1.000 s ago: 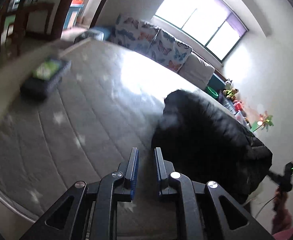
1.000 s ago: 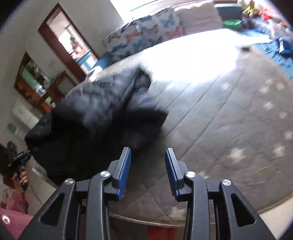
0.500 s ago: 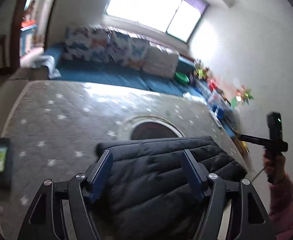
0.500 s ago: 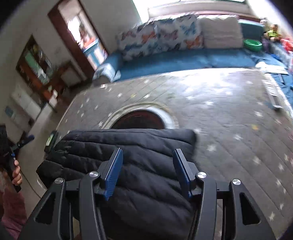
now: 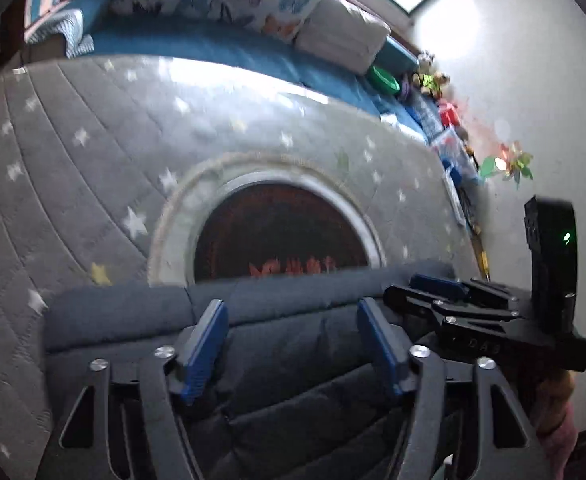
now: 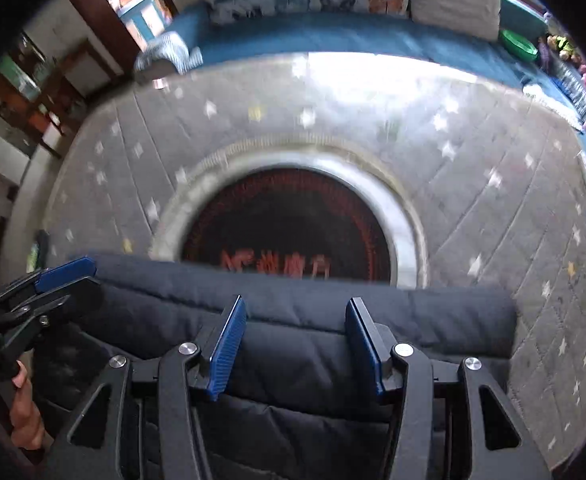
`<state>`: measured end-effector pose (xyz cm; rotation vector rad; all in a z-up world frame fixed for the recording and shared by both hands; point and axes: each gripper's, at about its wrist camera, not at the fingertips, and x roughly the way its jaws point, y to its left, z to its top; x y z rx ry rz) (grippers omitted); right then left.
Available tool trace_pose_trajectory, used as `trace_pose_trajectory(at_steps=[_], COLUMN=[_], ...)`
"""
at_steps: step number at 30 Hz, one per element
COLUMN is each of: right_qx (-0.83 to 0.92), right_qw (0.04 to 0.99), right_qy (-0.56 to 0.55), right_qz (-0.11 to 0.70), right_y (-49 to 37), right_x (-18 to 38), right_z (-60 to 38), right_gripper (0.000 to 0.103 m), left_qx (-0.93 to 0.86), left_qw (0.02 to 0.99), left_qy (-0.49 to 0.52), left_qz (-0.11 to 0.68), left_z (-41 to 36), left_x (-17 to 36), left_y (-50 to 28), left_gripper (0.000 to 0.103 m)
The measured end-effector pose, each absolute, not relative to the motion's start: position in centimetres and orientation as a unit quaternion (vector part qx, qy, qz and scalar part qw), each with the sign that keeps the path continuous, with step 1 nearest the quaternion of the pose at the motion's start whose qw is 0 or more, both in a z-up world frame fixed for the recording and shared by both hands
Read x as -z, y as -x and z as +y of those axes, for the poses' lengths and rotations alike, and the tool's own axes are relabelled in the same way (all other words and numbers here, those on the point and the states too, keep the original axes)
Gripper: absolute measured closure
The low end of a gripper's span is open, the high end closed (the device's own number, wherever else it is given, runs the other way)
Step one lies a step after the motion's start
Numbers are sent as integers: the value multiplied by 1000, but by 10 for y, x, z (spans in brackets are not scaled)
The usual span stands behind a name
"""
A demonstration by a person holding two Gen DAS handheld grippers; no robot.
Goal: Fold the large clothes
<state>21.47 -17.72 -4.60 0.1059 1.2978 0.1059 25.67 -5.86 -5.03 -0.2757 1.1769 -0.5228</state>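
Both tools, left tool point(image 5: 291, 346) and right tool point(image 6: 293, 346), hover with jaws apart, gripping nothing, over the folded dark puffer jacket point(image 6: 301, 340) lying just before the mattress's round red emblem point(image 6: 289, 224); unpinned, its puffy fold may spring open

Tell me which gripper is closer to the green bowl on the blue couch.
Right. The green bowl sits far off to the right; the right gripper hovers over the jacket's right half, the left gripper at its left end.
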Motion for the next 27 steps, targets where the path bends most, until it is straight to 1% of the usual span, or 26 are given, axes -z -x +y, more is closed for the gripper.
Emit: trace_pose_trajectory(at_steps=[3, 9, 12, 18, 24, 27], right_qx=[-54, -64, -69, -80, -98, -98], right_qw=[801, 805, 808, 817, 832, 839], right_qy=[-26, 3, 0, -3, -27, -34], right_qz=[595, 590, 585, 571, 546, 534], right_y=[-194, -144, -128, -89, -50, -36], right_x=[44, 49, 51, 58, 66, 68], right_z=[-177, -169, -169, -173, -184, -188], right_gripper=[46, 46, 46, 45, 45, 45], left_qx=[248, 256, 254, 241, 240, 242], left_qw=[806, 825, 833, 855, 866, 871], left_qy=[103, 95, 84, 30, 32, 50], left_qz=[528, 495, 485, 459, 437, 425], left_z=[-53, -40, -36, -37, -27, -18], left_x=[60, 70, 74, 88, 105, 111], left_y=[-227, -177, -152, -103, -68, -54], left_gripper=[38, 38, 38, 38, 38, 37])
